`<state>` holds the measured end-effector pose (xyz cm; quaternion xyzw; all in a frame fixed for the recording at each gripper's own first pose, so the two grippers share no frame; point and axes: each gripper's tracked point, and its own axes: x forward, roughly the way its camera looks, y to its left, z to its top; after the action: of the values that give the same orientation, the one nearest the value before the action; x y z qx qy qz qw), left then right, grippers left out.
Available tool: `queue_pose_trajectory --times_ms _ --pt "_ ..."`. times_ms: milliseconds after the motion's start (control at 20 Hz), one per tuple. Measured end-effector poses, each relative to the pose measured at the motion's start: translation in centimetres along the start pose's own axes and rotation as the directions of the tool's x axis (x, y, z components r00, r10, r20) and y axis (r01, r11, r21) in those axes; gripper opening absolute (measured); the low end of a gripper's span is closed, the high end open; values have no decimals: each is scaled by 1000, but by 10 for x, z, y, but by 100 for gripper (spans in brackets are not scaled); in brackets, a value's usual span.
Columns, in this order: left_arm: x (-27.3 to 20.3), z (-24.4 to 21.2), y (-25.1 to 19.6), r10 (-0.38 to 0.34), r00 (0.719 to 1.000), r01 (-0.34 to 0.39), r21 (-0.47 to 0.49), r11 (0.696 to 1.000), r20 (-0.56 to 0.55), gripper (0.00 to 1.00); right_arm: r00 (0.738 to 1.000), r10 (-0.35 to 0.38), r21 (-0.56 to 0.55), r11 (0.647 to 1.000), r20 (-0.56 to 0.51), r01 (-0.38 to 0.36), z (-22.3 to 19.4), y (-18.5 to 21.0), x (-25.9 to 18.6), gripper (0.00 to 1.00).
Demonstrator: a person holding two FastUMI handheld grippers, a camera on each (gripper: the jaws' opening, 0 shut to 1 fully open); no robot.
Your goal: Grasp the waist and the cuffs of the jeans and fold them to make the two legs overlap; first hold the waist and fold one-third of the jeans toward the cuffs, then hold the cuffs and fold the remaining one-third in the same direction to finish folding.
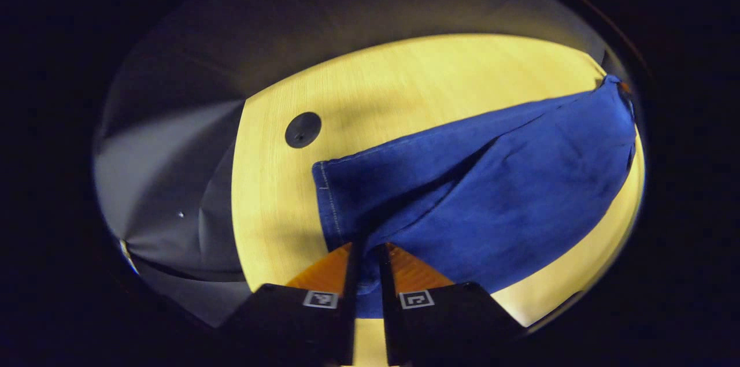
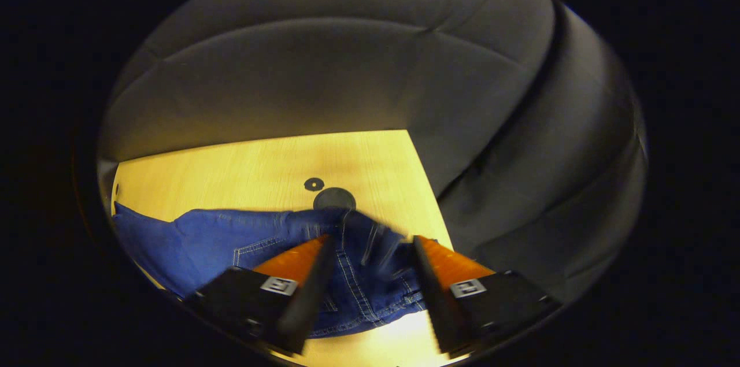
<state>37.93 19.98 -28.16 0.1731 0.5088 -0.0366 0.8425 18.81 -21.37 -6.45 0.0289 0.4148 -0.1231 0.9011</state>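
Observation:
Blue jeans (image 1: pixel 491 182) lie across the light wooden table (image 1: pixel 404 78), one leg partly over the other. The stitched cuff (image 1: pixel 329 199) is at the near end in the left gripper view. My left gripper (image 1: pixel 368 247) is shut on the cuff, with denim pinched in the narrow gap between its fingers. In the right gripper view the waist end of the jeans (image 2: pixel 370 274), with its seams and a pocket, lies under my right gripper (image 2: pixel 373 238). That gripper is open, its fingers spread wide on either side of the waistband. The waistband looks blurred.
A black round cap (image 1: pixel 302 129) is set in the tabletop near the cuff. Another cap (image 2: pixel 334 198) and a small ring (image 2: pixel 314 184) sit just beyond the waist. The table's edge (image 2: pixel 425 176) runs close on the right, with the dark cloth wall behind it.

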Motion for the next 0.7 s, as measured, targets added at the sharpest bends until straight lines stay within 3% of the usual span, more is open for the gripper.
queue_pose_trajectory --times_ms 100,200,300,400,550,700 --pt "-16 10 -11 -25 995 32 -72 997 94 60 997 -4 57 998 75 0 1 0 -16 99" --pt "-41 20 -13 -14 979 47 -156 987 202 96 992 -19 117 993 124 4 -2 -3 -33 98" --pt "-57 34 -19 -5 944 92 -249 964 329 97 988 -55 147 989 146 33 -14 -10 -51 98" --pt "-73 53 -29 -29 874 206 -315 926 486 97 983 -76 174 984 166 46 -24 -12 -60 98" --pt "-96 83 -39 -67 697 383 -293 876 714 96 984 -94 225 973 155 57 -44 -17 -57 98" --pt "-114 94 -38 -41 562 435 -253 864 826 96 986 -116 326 943 122 71 -61 -29 -46 98"
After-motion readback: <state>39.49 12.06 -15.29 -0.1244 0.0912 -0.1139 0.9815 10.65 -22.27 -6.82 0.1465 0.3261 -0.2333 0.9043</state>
